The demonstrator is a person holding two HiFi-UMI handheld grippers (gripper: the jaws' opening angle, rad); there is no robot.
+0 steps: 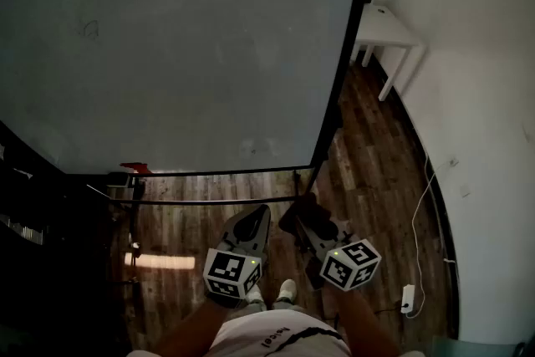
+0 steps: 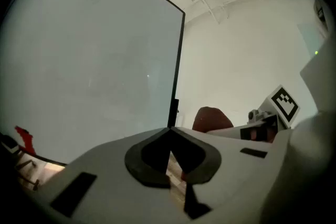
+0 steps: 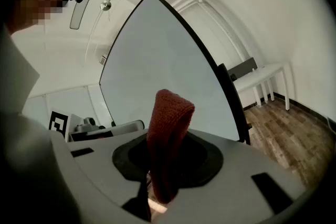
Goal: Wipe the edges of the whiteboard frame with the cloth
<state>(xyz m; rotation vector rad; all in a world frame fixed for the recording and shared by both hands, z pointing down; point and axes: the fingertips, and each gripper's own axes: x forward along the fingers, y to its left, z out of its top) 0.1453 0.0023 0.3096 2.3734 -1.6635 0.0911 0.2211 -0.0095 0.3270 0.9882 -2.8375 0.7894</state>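
Cloth (image 3: pixel 169 134), looking soft and light, is sticking up from your right gripper (image 1: pixel 303 215), which is clenching its lower end, with the whiteboard frame (image 1: pixel 341 54) at 12 o'clock, while your left gripper (image 1: pixel 253 219) at 9 o'clock is sitting clenched on nothing.

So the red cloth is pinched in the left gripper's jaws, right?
No, it is the right gripper that pinches the red cloth in its jaws, as the right gripper view shows. The left gripper has its jaws shut with nothing between them, as the left gripper view shows.
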